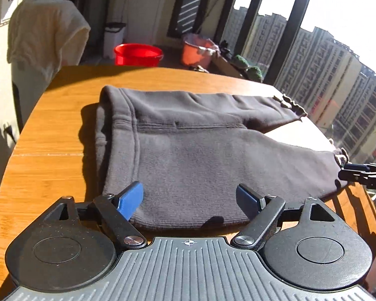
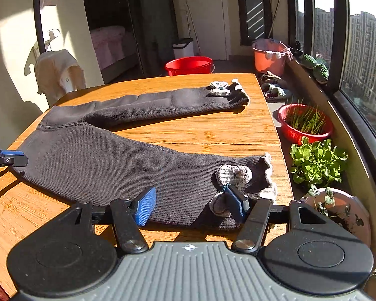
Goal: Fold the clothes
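Dark grey knit trousers [image 1: 200,150] lie spread flat on the wooden table [image 1: 50,135], waistband to the left, both legs running right. In the right wrist view the trousers [image 2: 107,165] show pale knitted patches and frilled cuffs at the leg ends. My left gripper [image 1: 190,200] is open, its blue pads low over the near edge at the waist end. My right gripper [image 2: 188,204] is open over the near leg's cuff, one pad beside a pale patch [image 2: 234,174]. Each gripper's tip shows in the other's view: the right gripper [image 1: 361,178] and the left gripper [image 2: 7,159].
A chair draped with a cream cloth [image 1: 45,32] stands behind the table's left corner. Red basin [image 2: 189,65] and pink bucket [image 2: 269,56] sit on the floor beyond. Potted plants [image 2: 315,160] line the window ledge at the right table edge.
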A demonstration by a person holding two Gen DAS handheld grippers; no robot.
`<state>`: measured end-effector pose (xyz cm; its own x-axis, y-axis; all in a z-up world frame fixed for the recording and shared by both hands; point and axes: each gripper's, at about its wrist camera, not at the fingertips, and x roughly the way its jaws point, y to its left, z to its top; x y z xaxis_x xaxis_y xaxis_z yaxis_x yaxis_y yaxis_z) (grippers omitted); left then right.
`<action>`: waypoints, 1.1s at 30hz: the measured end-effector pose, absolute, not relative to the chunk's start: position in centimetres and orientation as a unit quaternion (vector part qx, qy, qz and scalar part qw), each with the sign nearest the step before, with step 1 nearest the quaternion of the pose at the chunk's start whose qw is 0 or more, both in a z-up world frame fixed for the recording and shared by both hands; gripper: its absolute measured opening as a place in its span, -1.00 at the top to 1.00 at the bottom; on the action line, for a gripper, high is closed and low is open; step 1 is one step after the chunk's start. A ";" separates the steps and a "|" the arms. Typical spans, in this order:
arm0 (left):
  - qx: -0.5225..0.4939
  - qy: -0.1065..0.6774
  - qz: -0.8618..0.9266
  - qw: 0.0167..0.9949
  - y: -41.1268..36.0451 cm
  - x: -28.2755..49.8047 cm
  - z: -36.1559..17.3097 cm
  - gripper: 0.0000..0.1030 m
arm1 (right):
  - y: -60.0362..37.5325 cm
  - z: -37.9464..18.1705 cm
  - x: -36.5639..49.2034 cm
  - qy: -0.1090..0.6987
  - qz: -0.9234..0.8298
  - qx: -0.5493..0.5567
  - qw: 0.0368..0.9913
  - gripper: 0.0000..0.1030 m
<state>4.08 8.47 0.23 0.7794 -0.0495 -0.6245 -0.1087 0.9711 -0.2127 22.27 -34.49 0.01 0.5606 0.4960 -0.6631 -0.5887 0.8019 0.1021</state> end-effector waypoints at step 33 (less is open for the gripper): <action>-0.080 0.319 0.146 0.933 3.8 7.2 -0.8 -1.00 | -27.7 -1.3 20.7 0.359 0.229 -0.033 0.904 -1.00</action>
